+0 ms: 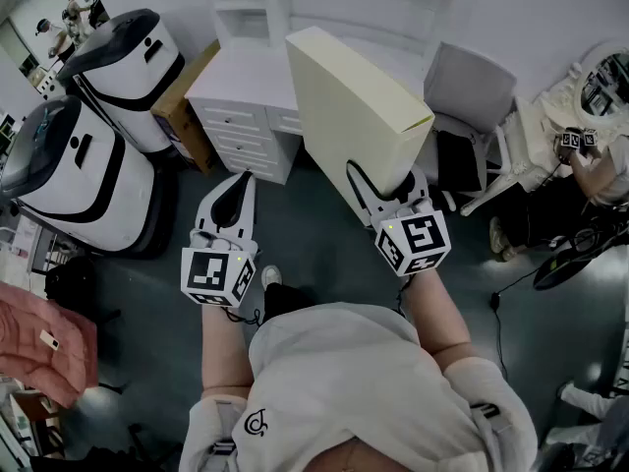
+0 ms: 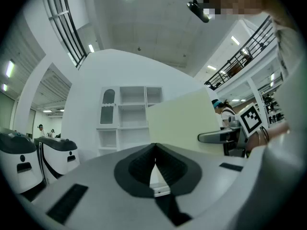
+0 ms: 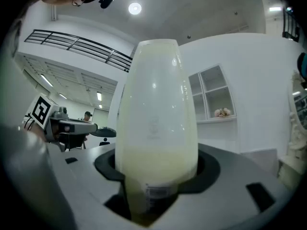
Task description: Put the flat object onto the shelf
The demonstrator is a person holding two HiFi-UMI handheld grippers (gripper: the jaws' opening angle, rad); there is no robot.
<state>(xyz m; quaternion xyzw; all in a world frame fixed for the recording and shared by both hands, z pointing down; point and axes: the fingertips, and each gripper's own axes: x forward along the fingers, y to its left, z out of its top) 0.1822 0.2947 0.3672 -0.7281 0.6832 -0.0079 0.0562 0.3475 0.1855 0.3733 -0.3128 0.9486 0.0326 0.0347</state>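
The flat object (image 1: pixel 354 116) is a wide, thin cream-coloured box. My right gripper (image 1: pixel 385 190) is shut on its lower edge and holds it up, tilted, in front of the white shelf unit (image 1: pixel 257 8). In the right gripper view the box (image 3: pixel 156 114) fills the space between the jaws of the gripper (image 3: pixel 156 176), edge-on. My left gripper (image 1: pixel 241 180) hangs to the left of the box, shut and empty. From the left gripper (image 2: pixel 154 150) I see the box (image 2: pixel 184 121) at the right and the open shelf compartments (image 2: pixel 129 114) straight ahead.
A white drawer desk (image 1: pixel 241 116) stands below the shelf unit, with a cardboard box (image 1: pixel 182 96) beside it. Two white-and-black machines (image 1: pixel 128 57) (image 1: pixel 69 175) stand at the left. A grey chair (image 1: pixel 472 91) and a framed mirror (image 1: pixel 604 77) are at the right. Pink cloth (image 1: pixel 39 337) lies at the lower left.
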